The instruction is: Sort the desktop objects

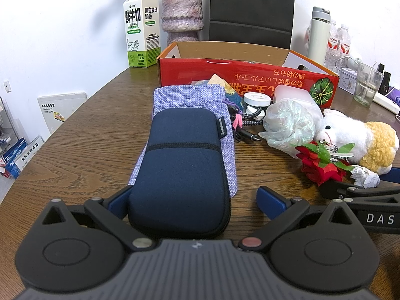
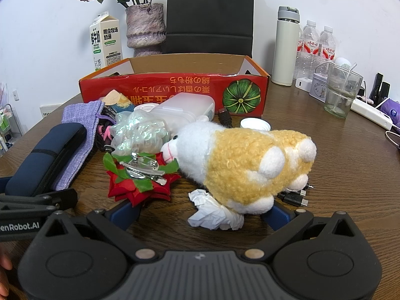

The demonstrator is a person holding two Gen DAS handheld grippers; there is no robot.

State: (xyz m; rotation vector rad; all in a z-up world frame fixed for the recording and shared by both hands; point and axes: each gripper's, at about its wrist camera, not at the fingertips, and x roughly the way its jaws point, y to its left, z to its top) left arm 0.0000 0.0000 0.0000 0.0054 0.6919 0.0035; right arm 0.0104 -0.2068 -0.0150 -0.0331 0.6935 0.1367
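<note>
a navy zip case (image 1: pixel 178 172) with a small side tag too fine to read lies on a lilac woven pouch (image 1: pixel 190 105) between the spread blue-tipped fingers of the left gripper (image 1: pixel 195 197), whose pads stand clear of it. the right gripper (image 2: pixel 200 212), jaws likewise wide, frames a crumpled paper wad (image 2: pixel 212 212) and a white-and-tan plush toy (image 2: pixel 240 160) beside a red fabric flower clip (image 2: pixel 140 175). behind, on the wooden table (image 1: pixel 82 150), a red pumpkin-printed carton (image 2: pixel 175 90) shows upside-down script, a milk carton (image 1: pixel 141 28) reads "fresh milk", and the neighbouring tool's lettering is cut to "das".
</note>
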